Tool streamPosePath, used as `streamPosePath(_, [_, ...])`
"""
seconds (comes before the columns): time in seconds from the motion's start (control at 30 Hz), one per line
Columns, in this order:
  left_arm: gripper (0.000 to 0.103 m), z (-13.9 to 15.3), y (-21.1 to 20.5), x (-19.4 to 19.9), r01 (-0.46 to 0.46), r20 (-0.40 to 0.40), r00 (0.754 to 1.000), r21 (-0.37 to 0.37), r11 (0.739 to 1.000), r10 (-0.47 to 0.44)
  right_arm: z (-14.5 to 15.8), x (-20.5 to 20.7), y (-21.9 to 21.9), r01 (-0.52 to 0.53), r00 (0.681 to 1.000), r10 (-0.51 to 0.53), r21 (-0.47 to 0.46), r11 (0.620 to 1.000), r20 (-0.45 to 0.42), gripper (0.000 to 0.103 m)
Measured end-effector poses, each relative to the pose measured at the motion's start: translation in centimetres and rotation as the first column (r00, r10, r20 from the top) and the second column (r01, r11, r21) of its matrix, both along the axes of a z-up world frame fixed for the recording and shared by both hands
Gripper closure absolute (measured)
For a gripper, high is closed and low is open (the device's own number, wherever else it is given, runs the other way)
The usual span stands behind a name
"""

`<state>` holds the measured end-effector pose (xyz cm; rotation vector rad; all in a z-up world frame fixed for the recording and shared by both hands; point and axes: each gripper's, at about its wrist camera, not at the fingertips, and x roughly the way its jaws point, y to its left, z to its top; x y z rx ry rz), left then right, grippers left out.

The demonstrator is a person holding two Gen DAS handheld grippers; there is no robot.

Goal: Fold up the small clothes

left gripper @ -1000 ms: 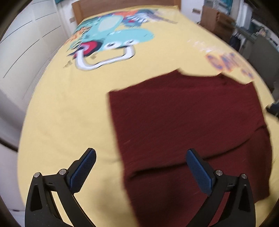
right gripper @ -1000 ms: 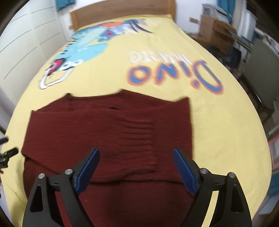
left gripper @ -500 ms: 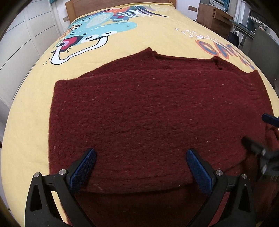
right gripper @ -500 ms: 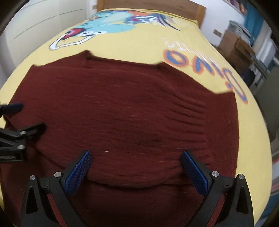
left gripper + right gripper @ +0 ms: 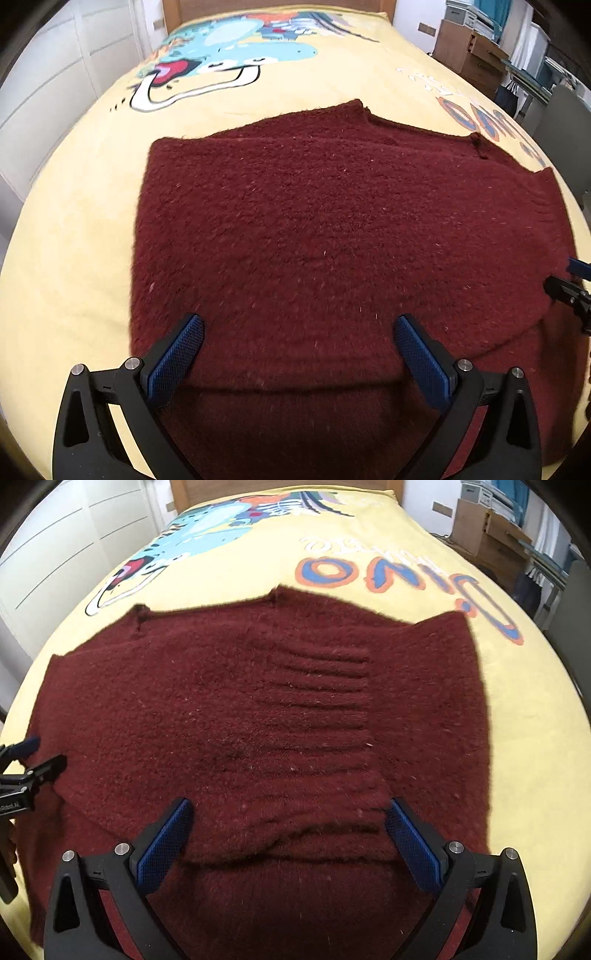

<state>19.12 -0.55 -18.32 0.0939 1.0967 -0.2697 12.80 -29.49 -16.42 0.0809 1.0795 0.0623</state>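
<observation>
- Left gripper (image 5: 298, 345) points steeply down at the dark red knitted sweater (image 5: 332, 236), jaws spread wide, blue ribbed pads (image 5: 177, 360) clear of the wool with nothing pinched between them.
- Right under that gripper's fingertips runs a folded edge of the sweater, a top layer lying over a lower layer that carries on toward the camera.
- Ahead of the left gripper the sweater lies flat on the yellow bedspread (image 5: 74, 206), its far edge short of the cartoon dinosaur print (image 5: 221, 55) well beyond.
- Off to the left gripper's right, the tip of the other gripper pokes in over the sweater's edge.
- Right gripper (image 5: 286, 829), same story: jaws at their widest, blue pads (image 5: 413, 843) on either side of the wool, gripping nothing.
- Just ahead of the right gripper sits a folded-in sleeve with a ribbed cuff (image 5: 314, 701), lying across the body of the sweater.
- The sleeve's near end and a folded edge lie between the right fingertips.
- Beyond that, orange and blue lettering (image 5: 399, 576) on the bedspread; a wooden headboard (image 5: 288, 489) at the far end.
- White wardrobe doors (image 5: 55, 546) stand to the left of both grippers, and wooden furniture (image 5: 469, 55) to the right.
</observation>
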Motion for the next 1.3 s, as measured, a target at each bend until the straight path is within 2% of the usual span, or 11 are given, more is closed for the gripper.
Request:
streamPosePath(0.13, [0.001,2.7,1.4,-2.4,0.024,-0.035,0.999,-0.021,0.999,-0.025,2.9,-3.4,-0.6,0.009,0.999,-0.008,-0.039,0.999,0.033,0.000])
streamPosePath(0.3, [0.001,4.0,3.6,-7.2,0.056,-0.071,0.996,0.019,0.998,-0.055,4.3,-8.7,-3.2,0.059,0.998,-0.059,-0.016,0.998,0.014,0.000])
streamPosePath(0.4, [0.001,3.5,5.5,-9.7,0.034,-0.131,0.991,0.021,0.999,-0.031,4.1,-12.4,-5.0,0.102,0.995,-0.102,0.030,0.994,-0.021,0.000])
streamPosePath(0.53, [0.001,2.2,7.6,-12.2,-0.017,-0.201,0.979,0.021,1.000,0.021,2.9,-15.9,-6.1,0.149,0.986,-0.149,-0.008,0.989,-0.079,0.000])
streamPosePath(0.67, [0.001,0.5,8.9,-14.3,-0.045,-0.262,0.964,0.015,0.999,0.047,1.3,-18.7,-7.0,0.185,0.972,-0.183,0.000,0.983,-0.149,0.000])
streamPosePath(0.77, [0.001,-0.2,9.2,-15.5,-0.060,-0.279,0.958,0.012,0.998,0.061,0.6,-19.8,-7.2,0.195,0.964,-0.190,0.009,0.981,-0.185,0.000])
streamPosePath(0.83, [0.001,-0.6,8.9,-16.2,-0.051,-0.292,0.955,-0.011,0.999,0.046,0.4,-20.2,-7.0,0.198,0.961,-0.193,0.006,0.980,-0.199,0.000])
streamPosePath(1.0, [0.001,-1.9,8.0,-17.0,-0.029,-0.325,0.946,-0.012,1.000,0.023,-0.5,-21.3,-6.9,0.219,0.950,-0.200,0.052,0.974,-0.242,0.000])
streamPosePath(1.2, [0.002,-3.2,7.1,-17.6,-0.015,-0.359,0.933,-0.012,1.000,0.009,-1.1,-21.2,-5.1,0.162,0.948,-0.158,-0.009,0.987,-0.275,0.000])
streamPosePath(1.3, [0.011,-3.3,6.7,-18.1,0.007,-0.369,0.929,-0.028,1.000,-0.017,-1.6,-20.9,-4.4,0.144,0.942,-0.130,0.025,0.989,-0.308,0.001])
